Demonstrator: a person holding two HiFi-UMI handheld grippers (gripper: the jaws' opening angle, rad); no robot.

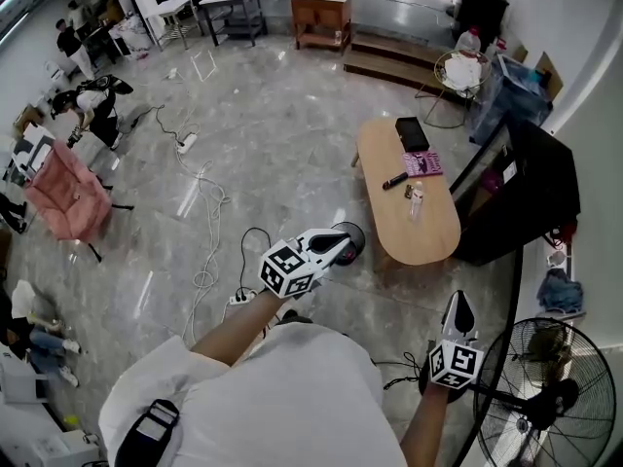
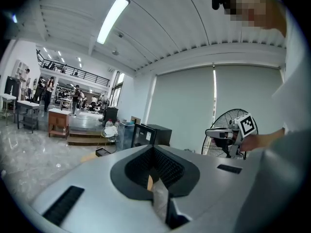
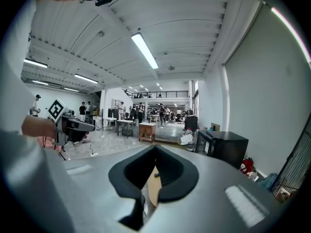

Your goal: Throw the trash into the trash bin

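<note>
Both the left gripper (image 1: 347,241) and right gripper (image 1: 458,309) are clenched empty, pointed ahead, likely for an approach; probable trash, a bottle (image 1: 417,200), lies on the table (image 1: 389,149), with the basket (image 1: 461,70), maybe the bin, far right.

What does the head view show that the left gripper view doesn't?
Only the head view: a pink fabric armchair, white cables on the grey floor, and a pink book lying on the oval wooden table. Only the left gripper view: a long ceiling light and an upstairs balcony railing. Both: the round black fan, the black cabinet and the right tool.
</note>
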